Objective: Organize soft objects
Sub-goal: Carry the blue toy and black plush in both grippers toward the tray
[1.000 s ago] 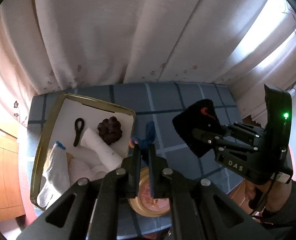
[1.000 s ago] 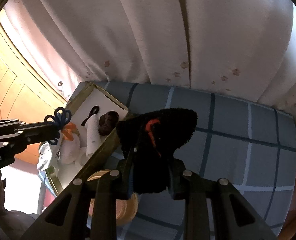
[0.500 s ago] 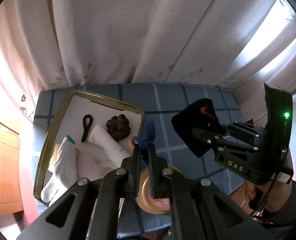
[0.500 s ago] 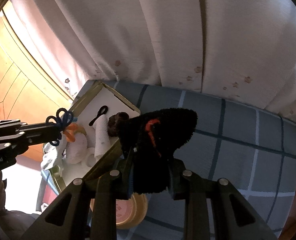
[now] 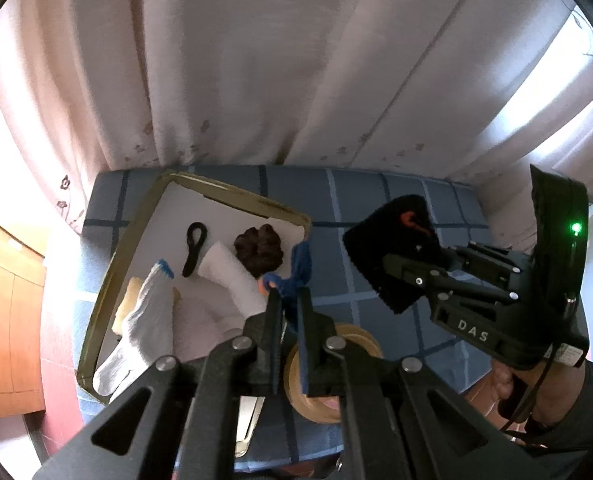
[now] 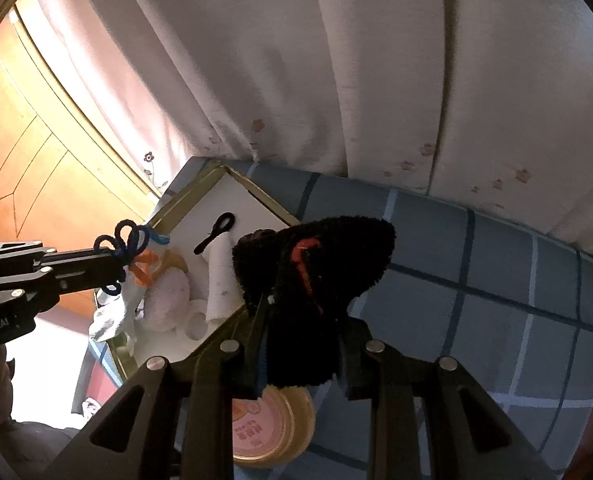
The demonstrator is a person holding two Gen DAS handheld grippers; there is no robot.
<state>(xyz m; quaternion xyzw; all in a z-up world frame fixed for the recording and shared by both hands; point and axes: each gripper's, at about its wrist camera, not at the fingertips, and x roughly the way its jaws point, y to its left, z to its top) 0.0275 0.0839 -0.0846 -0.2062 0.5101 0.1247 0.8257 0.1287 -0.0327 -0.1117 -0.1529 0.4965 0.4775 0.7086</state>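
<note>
Checked blue cloth [image 5: 376, 200] bears gold tray [image 5: 108, 280], round tin [image 6: 274, 428] beside it

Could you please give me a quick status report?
Left gripper shut on blue yarn. Right gripper shut on black fuzzy cloth. Both above gold tray, path open.

My right gripper [image 6: 302, 320] clamps a fuzzy black sock [image 6: 316, 264] above the gold-rimmed tray [image 6: 252, 190]. Left of the tray, my left gripper [image 6: 116, 258] pinches a blue yarn bow [image 6: 126, 240]. A round tin [image 6: 272, 428] sits below the tray.
</note>
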